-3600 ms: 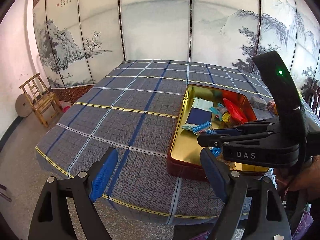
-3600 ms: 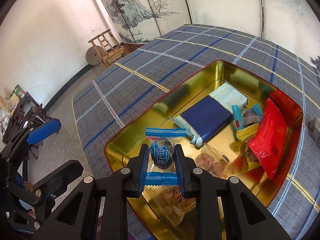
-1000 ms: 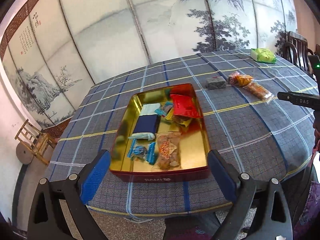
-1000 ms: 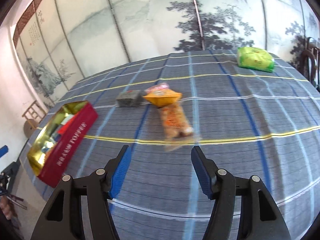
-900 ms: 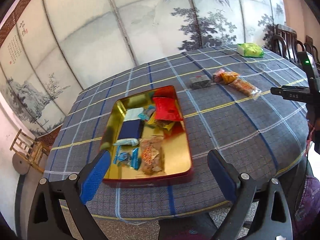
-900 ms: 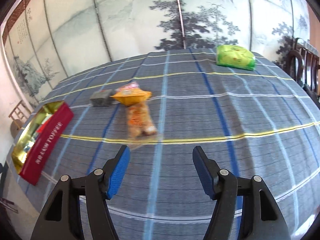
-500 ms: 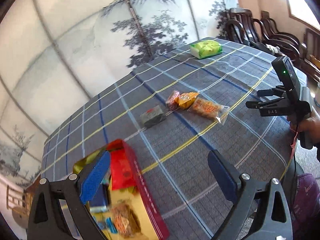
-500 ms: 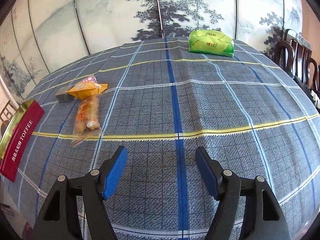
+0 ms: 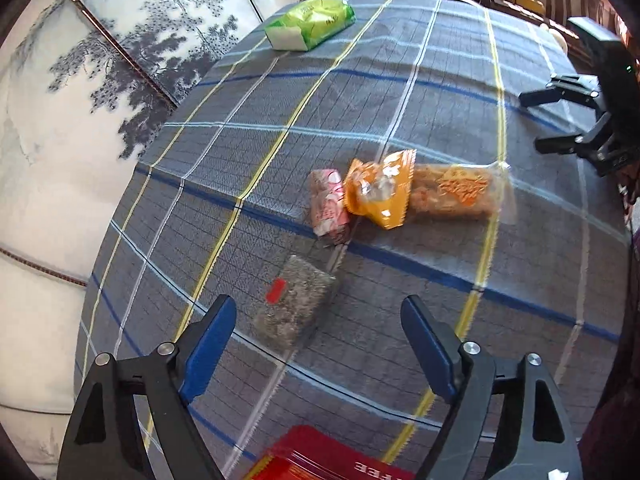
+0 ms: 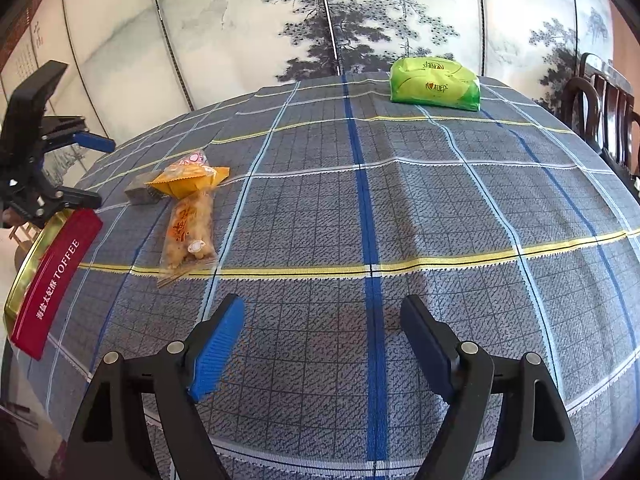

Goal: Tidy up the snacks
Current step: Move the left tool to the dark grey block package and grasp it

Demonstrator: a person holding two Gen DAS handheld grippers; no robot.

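Note:
My left gripper [image 9: 318,336] is open and empty, just above a grey snack bar with a red label [image 9: 294,298]. Beyond it lie a pink packet [image 9: 328,208], an orange packet [image 9: 380,190] and a clear packet of orange biscuits [image 9: 456,192]. The red toffee tin [image 9: 320,462] shows at the bottom edge. My right gripper [image 10: 320,332] is open and empty over bare cloth; it also shows in the left wrist view [image 9: 560,120]. The right wrist view shows the biscuits [image 10: 190,230], orange packet [image 10: 190,180], grey bar [image 10: 140,192], tin [image 10: 52,268] and left gripper [image 10: 84,168].
A green pack [image 10: 434,84] lies at the far side of the checked tablecloth [image 10: 400,208]; it also shows in the left wrist view [image 9: 310,24]. Dark wooden chairs [image 10: 600,112] stand to the right. A painted folding screen [image 10: 280,20] stands behind the table.
My left gripper has moved from over the tin to the loose snacks, now close above the grey bar. My right gripper let go of the blue candy earlier and has drifted slightly right.

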